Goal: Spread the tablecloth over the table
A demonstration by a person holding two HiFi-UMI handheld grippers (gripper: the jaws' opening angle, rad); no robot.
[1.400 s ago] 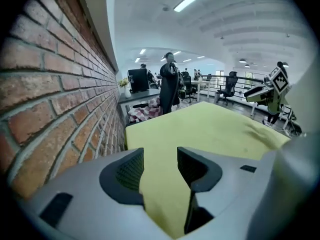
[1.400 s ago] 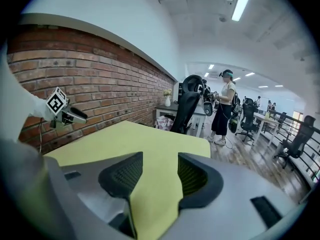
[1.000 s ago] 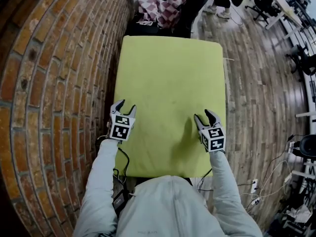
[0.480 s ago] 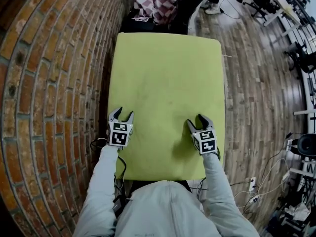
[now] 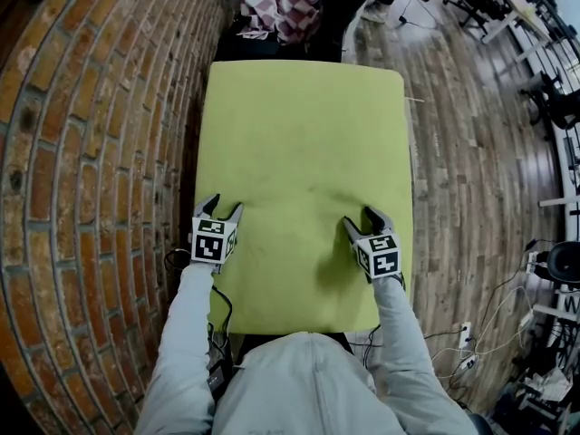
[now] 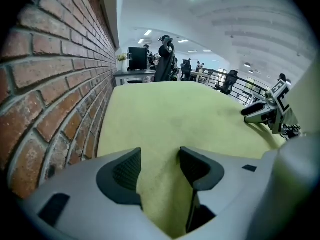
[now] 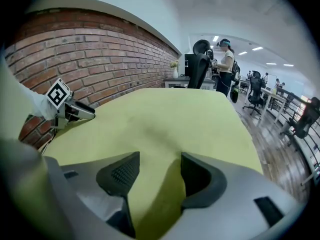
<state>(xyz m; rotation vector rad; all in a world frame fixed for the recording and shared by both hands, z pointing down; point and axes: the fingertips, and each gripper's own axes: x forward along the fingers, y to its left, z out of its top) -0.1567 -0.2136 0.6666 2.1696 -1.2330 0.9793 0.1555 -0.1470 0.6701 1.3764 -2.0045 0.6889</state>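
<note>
A yellow-green tablecloth (image 5: 304,152) lies flat over the whole table, its edges hanging past the sides. My left gripper (image 5: 220,210) sits low over the cloth's near left part, close to the brick wall. My right gripper (image 5: 361,219) is over the near right part. Both have just been opening their jaws and stand open. In the left gripper view (image 6: 159,166) and the right gripper view (image 7: 157,171), cloth shows in the gap, but the pads do not press on it. Each gripper view also shows the other gripper to the side.
A brick wall (image 5: 82,152) runs tight along the table's left side. A dark chair with a checked cloth (image 5: 285,7) stands at the far end. Wooden floor (image 5: 480,152) lies to the right, with cables (image 5: 462,356) near my feet. A person (image 7: 225,69) stands beyond the table.
Both grippers have sunk a little toward the near end of the cloth, and their jaws stand wider apart. The cloth lies as before.
</note>
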